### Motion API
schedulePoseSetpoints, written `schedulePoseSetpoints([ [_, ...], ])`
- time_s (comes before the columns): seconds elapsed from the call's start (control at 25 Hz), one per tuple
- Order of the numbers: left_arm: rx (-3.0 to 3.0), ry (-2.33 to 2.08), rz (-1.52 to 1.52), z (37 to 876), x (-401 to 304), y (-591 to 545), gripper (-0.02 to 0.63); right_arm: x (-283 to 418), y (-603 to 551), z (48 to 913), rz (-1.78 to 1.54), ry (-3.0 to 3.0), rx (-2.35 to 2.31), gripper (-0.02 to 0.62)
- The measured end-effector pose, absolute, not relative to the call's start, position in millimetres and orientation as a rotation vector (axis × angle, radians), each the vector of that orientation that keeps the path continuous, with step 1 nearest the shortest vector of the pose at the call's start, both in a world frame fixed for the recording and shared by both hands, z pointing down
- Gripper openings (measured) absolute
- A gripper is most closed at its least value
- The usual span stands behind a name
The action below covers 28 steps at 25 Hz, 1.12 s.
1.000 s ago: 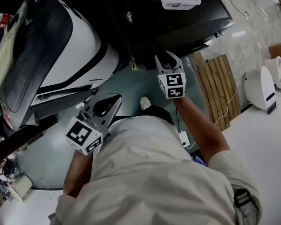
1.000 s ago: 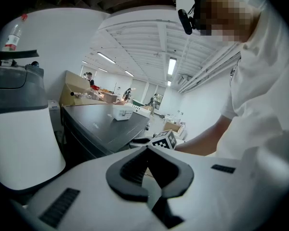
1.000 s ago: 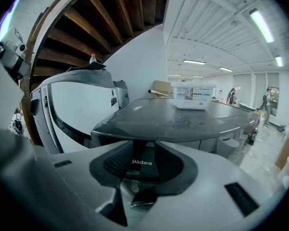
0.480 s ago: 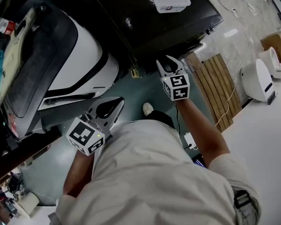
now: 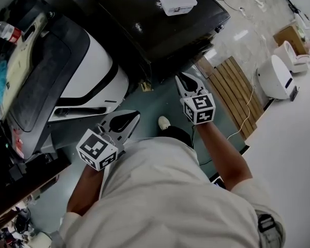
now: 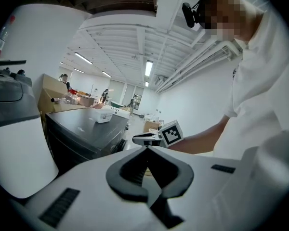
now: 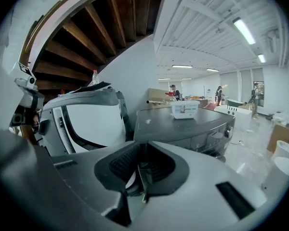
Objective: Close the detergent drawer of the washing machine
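The detergent drawer (image 7: pixel 205 138) sits in the strip of panels along the upper front of the dark washing machine (image 5: pixel 160 32). Its face looks level with that front. Only the right gripper view shows this strip; the head view shows mainly the machine's top.

Near the far edge of that top stands a closed white box (image 5: pixel 178 4). Its contents are hidden and the print on its label is too small to read.

The right gripper (image 5: pixel 181 77) hangs in front of the machine, clear of it. Its jaws have just been closing and now meet with nothing between them. The left gripper (image 5: pixel 135 116) is lower and to the left, with its jaws together and empty. The left gripper view alone shows the person's sleeve (image 6: pixel 260 81). A white-and-black appliance (image 5: pixel 93 61) stands left of the machine, with a wooden slatted board (image 5: pixel 232 89) on the floor to the right.
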State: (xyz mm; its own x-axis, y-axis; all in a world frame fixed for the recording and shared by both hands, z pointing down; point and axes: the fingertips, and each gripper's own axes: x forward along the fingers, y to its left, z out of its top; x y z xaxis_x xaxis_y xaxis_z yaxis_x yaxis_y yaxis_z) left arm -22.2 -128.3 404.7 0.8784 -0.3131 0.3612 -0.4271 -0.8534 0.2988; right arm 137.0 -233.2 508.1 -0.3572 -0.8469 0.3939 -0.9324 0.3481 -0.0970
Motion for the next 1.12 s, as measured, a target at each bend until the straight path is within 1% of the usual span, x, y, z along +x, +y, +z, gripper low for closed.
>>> schedulePoseSetpoints([
  [0.32,2.720,-0.432,0.422,400,-35,-82,-0.005,115,-165,467,0.417,-2.350,1.675,0.005],
  [0.76,2.672,-0.393,0.360,402,-80,-20,-0.005,66,-52,455,0.437,-2.339,1.648,0.005],
  [1.12,2.688,-0.381,0.382,412,-107,19,-0.005,26,19,451,0.437,-2.371,1.555,0.005],
])
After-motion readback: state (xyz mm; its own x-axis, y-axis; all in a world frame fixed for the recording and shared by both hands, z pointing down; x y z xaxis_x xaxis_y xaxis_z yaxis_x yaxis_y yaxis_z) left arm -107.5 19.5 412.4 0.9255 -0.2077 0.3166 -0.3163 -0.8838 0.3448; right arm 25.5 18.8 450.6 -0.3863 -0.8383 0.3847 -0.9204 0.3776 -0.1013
